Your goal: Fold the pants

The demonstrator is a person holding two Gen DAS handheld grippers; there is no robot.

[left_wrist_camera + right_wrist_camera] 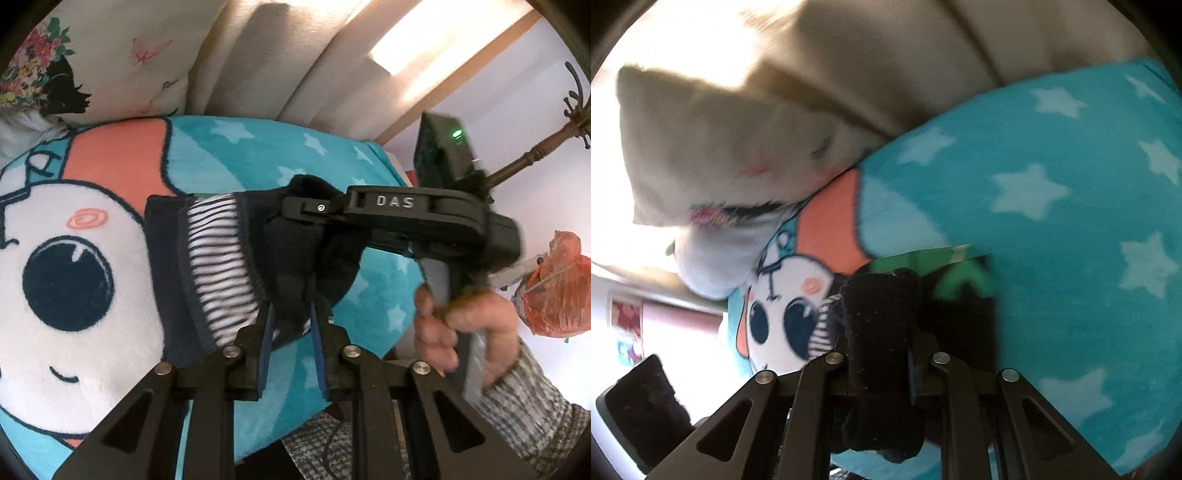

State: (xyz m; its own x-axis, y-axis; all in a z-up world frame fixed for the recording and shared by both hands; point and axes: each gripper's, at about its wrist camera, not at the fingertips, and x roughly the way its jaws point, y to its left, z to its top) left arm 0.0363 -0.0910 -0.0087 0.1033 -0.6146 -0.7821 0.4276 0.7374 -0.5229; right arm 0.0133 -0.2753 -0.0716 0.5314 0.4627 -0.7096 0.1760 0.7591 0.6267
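Observation:
Small dark navy pants point(207, 266) with a black-and-white striped panel lie partly on the cartoon blanket point(74, 258), one end lifted. My left gripper point(291, 314) is shut on a dark fold of the pants point(295, 295) between its blue pads. My right gripper point(295, 212) comes in from the right in the left wrist view and pinches the same lifted end. In the right wrist view the right gripper point(882, 354) is shut on a thick black fold of the pants point(879, 332), which hides its pads.
The turquoise star blanket point(1071, 221) covers the bed. Cream pillows point(122, 62) and a padded headboard point(277, 55) lie beyond. A wooden coat stand point(535, 155) and an orange bag point(554, 295) are at right. A green patterned patch point(960, 277) shows past the right gripper.

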